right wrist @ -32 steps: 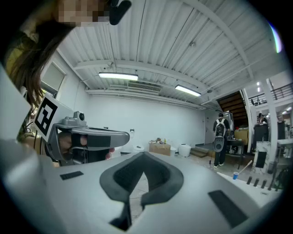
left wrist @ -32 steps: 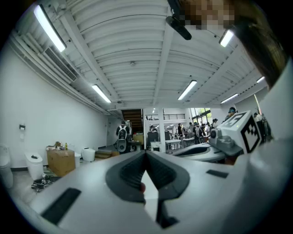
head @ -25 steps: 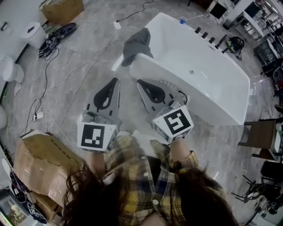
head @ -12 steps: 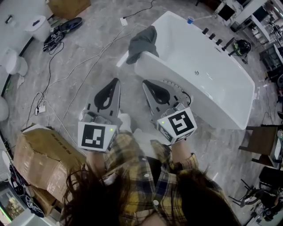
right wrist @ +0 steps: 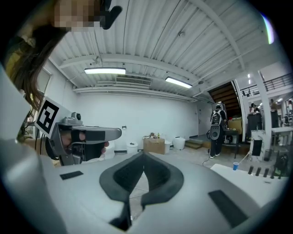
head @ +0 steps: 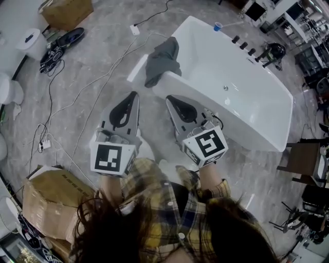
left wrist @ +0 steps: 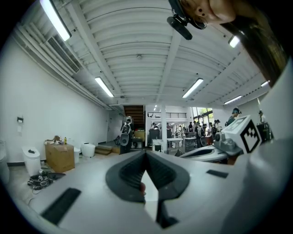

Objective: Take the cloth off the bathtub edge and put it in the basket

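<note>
Bathtub [head: 234, 126] edge cloth [head: 162, 60], head view only

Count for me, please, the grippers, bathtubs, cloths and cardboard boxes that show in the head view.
grippers: 2, the left gripper and the right gripper
bathtub: 1
cloth: 1
cardboard boxes: 2
total: 6

Floor [head: 95, 49] w/ bathtub [head: 247, 105], cardboard box [head: 51, 201]
</note>
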